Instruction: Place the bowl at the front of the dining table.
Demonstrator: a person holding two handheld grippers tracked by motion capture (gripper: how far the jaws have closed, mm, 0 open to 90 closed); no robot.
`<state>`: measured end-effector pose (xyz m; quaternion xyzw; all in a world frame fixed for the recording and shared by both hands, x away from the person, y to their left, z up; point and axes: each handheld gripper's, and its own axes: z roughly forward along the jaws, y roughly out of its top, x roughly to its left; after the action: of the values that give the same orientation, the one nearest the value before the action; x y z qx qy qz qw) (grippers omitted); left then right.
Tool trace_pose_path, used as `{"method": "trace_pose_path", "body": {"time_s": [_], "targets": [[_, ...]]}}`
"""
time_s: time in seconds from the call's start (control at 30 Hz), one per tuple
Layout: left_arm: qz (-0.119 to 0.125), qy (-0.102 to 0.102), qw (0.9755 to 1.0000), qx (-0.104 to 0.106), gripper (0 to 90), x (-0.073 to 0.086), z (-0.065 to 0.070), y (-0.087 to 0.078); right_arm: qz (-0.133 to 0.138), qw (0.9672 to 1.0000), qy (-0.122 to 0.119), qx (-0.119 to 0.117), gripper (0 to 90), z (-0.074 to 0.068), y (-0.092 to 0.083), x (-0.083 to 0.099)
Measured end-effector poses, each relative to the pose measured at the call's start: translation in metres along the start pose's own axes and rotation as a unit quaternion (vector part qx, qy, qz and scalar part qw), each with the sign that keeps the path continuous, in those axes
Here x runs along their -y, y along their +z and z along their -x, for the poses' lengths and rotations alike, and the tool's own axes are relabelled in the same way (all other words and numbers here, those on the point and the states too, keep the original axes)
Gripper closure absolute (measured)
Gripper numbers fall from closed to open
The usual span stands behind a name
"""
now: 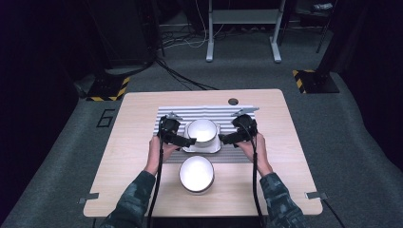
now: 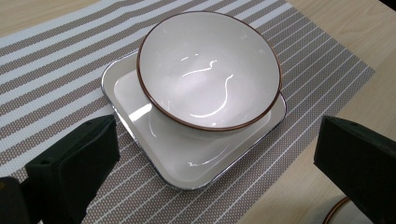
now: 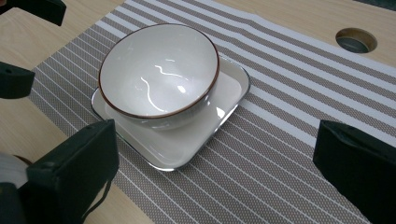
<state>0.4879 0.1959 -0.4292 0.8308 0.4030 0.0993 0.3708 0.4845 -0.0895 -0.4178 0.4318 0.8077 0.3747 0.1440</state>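
A white bowl with a brown rim (image 1: 202, 130) (image 2: 210, 70) (image 3: 159, 70) sits inside a square white plate (image 1: 215, 147) (image 2: 187, 172) (image 3: 224, 88) on a striped placemat (image 1: 164, 114). A second white bowl (image 1: 196, 173) stands on the bare table nearer the person; its rim (image 2: 337, 212) (image 3: 8, 170) peeks in at a bottom corner of each gripper view. My left gripper (image 1: 183, 135) (image 2: 217, 140) is open just left of the plate. On the plate's right is my right gripper (image 1: 229, 136) (image 3: 215, 144), also open. Neither touches the dishes.
The wooden table (image 1: 128, 156) has a round cable hole (image 1: 233, 101) (image 3: 356, 39) behind the placemat. The left gripper's jaws show at the top left of the right gripper view. Beyond the table, a desk frame (image 1: 242, 28) and cables stand on the grey floor.
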Motion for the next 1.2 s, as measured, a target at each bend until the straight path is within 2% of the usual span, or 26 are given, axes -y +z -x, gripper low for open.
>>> {"method": "trace_pose_path", "body": {"time_s": [0.27, 0.4, 0.5, 0.73, 0.97, 1.2], "targets": [[0.009, -0.008, 0.9999, -0.01, 0.0, 0.017, -0.008, -0.014, -0.001, 0.9998, -0.013, 0.017, 0.0, 0.005, -0.013, 0.018], [0.008, -0.011, 0.9998, -0.016, 0.0, 0.025, -0.011, -0.021, 0.006, 0.9996, -0.013, 0.026, 0.0, 0.007, -0.023, 0.027], [0.015, -0.011, 0.9995, -0.025, 0.0, 0.032, -0.013, -0.028, 0.019, 0.9988, -0.025, 0.037, 0.0, 0.008, -0.031, 0.034], [0.019, -0.011, 0.9993, -0.031, 0.0, 0.042, -0.014, -0.036, 0.03, 0.9979, -0.032, 0.048, 0.0, 0.013, -0.047, 0.046], [0.026, -0.01, 0.999, -0.035, 0.0, 0.054, -0.013, -0.044, 0.033, 0.9976, -0.021, 0.058, 0.0, 0.021, -0.06, 0.06], [0.019, -0.016, 0.9989, -0.04, 0.0, 0.071, -0.016, -0.048, 0.028, 0.9972, -0.018, 0.067, 0.0, 0.027, -0.068, 0.074]]}}
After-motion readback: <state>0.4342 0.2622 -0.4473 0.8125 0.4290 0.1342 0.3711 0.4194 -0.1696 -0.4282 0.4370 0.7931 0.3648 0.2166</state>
